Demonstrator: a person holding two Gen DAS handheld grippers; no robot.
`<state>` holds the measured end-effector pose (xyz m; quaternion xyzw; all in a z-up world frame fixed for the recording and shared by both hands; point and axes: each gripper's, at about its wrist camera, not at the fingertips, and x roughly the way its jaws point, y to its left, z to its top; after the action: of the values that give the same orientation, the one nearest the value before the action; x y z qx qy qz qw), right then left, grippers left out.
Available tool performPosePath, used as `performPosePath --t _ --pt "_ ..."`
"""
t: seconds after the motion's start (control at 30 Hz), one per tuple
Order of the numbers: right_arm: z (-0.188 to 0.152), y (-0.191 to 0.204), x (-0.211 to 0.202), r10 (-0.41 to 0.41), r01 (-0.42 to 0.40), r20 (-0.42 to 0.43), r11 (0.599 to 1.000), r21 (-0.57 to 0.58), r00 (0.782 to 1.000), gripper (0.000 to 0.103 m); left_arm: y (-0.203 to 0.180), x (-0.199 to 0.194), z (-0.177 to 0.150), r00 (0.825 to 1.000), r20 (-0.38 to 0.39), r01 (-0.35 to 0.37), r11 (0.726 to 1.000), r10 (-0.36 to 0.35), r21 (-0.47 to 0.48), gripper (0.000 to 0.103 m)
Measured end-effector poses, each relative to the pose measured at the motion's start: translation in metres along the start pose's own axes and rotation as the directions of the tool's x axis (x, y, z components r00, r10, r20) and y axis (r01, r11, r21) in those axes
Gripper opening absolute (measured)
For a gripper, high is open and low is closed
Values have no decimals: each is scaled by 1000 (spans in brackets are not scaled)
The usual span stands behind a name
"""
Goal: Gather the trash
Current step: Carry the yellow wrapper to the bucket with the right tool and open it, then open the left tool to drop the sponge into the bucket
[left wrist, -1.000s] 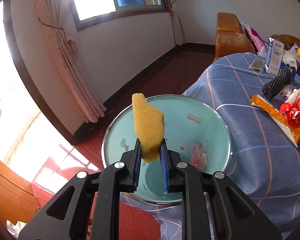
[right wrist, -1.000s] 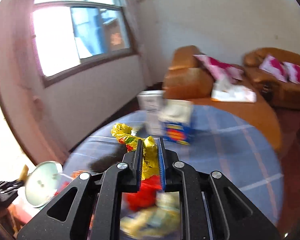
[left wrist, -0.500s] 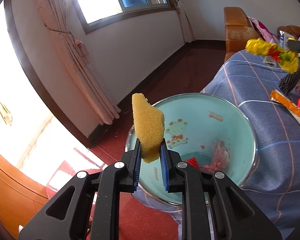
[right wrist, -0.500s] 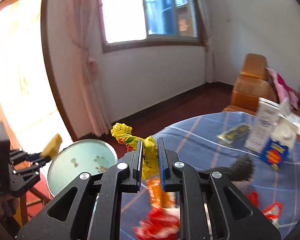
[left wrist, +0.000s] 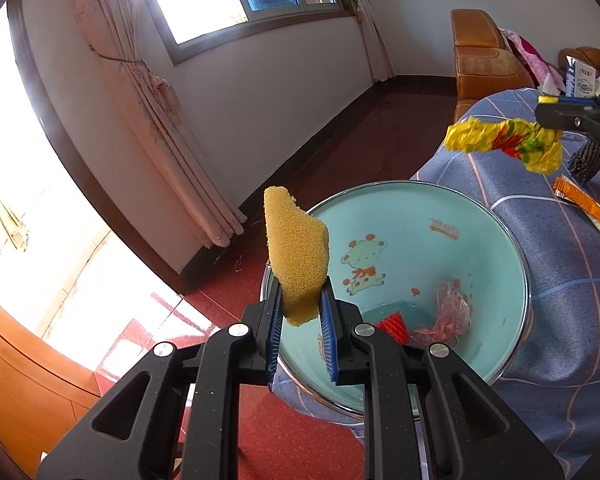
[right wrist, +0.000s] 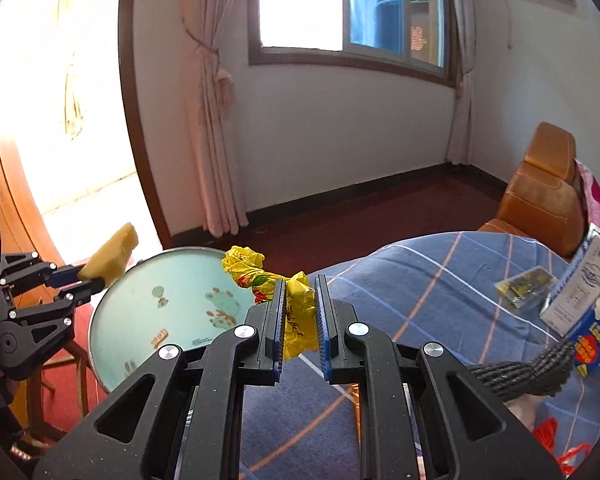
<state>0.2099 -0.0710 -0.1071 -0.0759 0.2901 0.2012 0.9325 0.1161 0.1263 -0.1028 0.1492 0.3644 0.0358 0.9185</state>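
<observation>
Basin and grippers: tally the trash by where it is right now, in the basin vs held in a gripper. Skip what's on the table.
In the basin: 2 (red mesh piece, pink crumpled plastic)
Held by left gripper: 1 (yellow sponge)
Held by right gripper: 1 (yellow wrapper)
Total: 4

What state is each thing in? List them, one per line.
Left gripper: shut on the sponge.
Right gripper: shut on the yellow wrapper, held in the air.
Basin: holds a red scrap and a pink bag.
Carton: upright on the table.
</observation>
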Motion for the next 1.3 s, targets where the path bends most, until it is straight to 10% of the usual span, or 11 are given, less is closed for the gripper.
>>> performPosePath --t 0.8,0.93,1.03,1.3 --pt "1 13 8 36 -37 -30 998 -47 999 17 -2 -1 0 1000 2 19 1000 -19 1 19" --pt "1 18 9 57 -58 -27 997 -50 998 32 -9 1 -1 999 1 50 999 -50 15 28" --pt "0 18 7 67 -67 -26 997 -30 997 43 -11 1 -2 998 8 59 998 -59 4 54" --pt "-15 -1 -43 -22 20 21 998 62 1000 51 -18 -1 -1 997 7 78 997 -78 -6 56"
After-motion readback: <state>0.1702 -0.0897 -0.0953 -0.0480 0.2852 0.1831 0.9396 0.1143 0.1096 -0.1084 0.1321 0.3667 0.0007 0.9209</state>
